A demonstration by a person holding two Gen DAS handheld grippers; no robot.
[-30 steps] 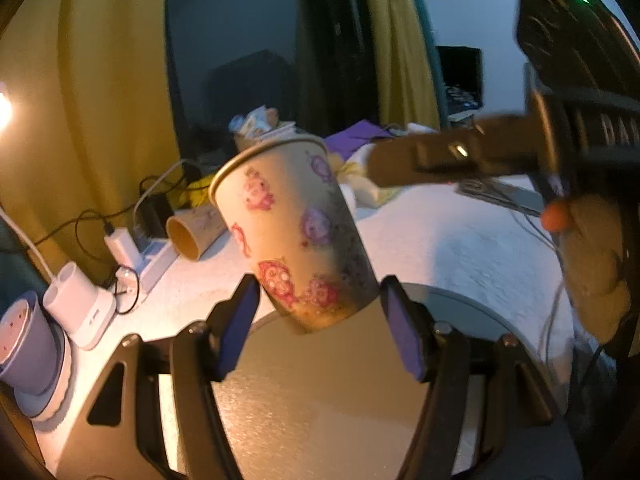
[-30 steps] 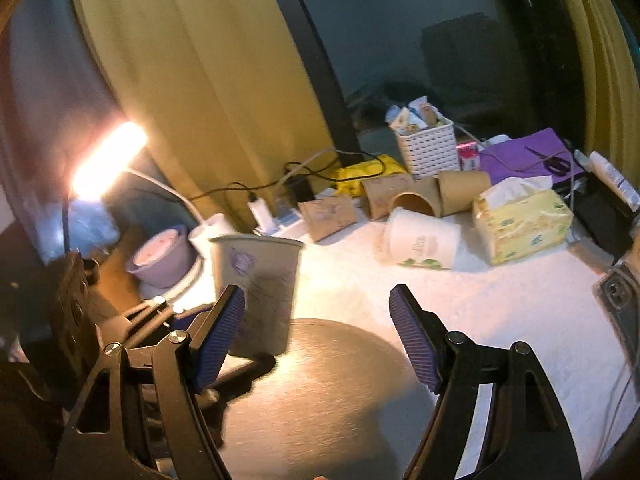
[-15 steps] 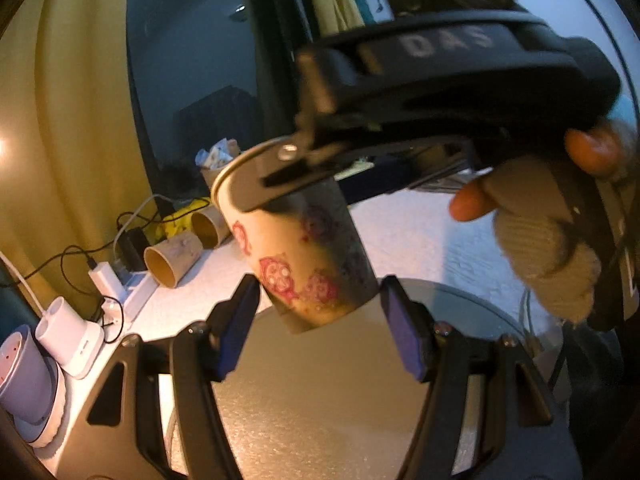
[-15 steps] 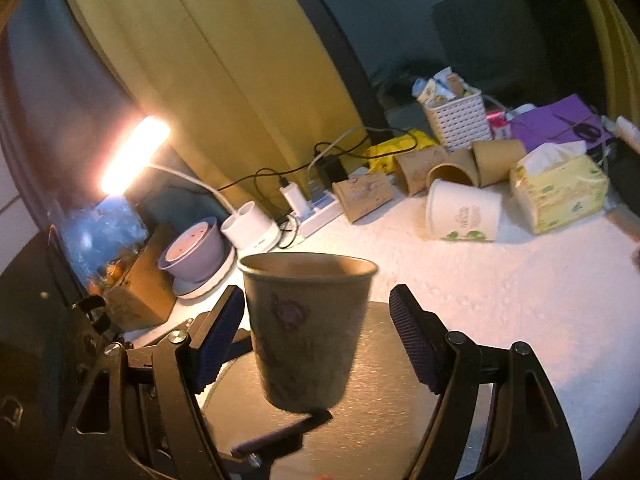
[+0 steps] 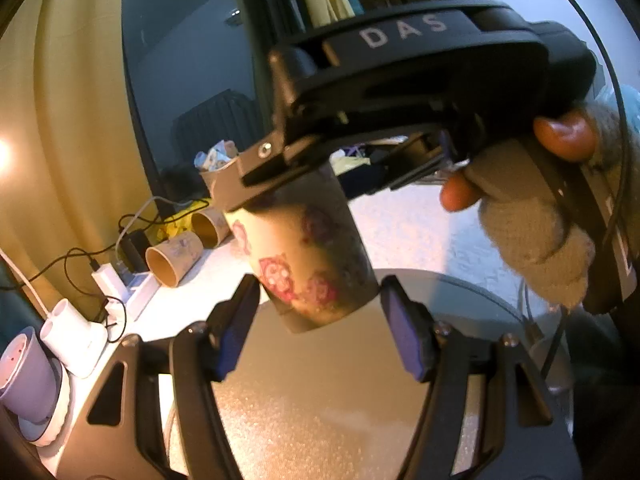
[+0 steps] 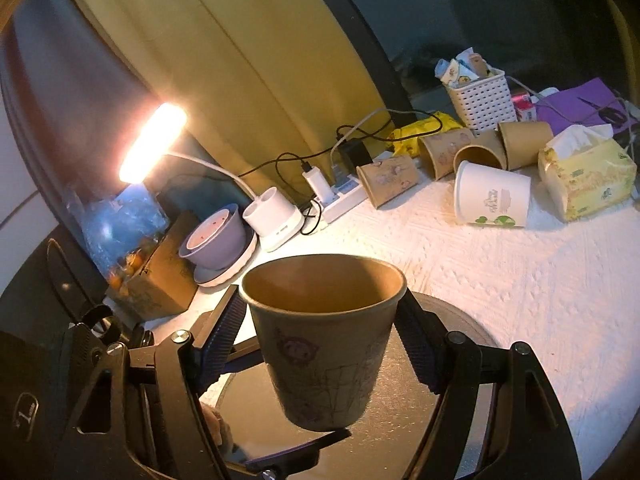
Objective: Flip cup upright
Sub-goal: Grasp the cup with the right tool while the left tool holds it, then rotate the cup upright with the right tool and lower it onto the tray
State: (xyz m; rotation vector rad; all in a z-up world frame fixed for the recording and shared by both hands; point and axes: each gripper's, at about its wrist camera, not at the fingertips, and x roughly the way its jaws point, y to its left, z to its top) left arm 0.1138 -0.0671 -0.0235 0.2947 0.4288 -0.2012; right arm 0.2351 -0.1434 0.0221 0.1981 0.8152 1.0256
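Observation:
A paper cup (image 6: pixel 326 340) with pink cartoon prints stands mouth up, slightly tilted, above a round dark mat (image 6: pixel 472 412). My right gripper (image 6: pixel 320 344) closes around its upper wall, its pads touching both sides near the rim. In the left wrist view the same cup (image 5: pixel 308 260) sits between the blue pads of my left gripper (image 5: pixel 320 328), which hold its lower end. The right gripper's black body (image 5: pixel 400 80) covers the cup's rim there.
Several paper cups (image 6: pixel 492 200) lie on their sides at the back of the white tablecloth (image 6: pixel 540 280). A tissue pack (image 6: pixel 584 176), a white basket (image 6: pixel 480 96), a power strip (image 6: pixel 340 200), a purple bowl (image 6: pixel 216 240) and a lit lamp (image 6: pixel 152 144) stand around.
The right gripper came in from the side and closed around the cup's upper part. The left gripper kept holding the cup's base, and the cup stayed mouth up.

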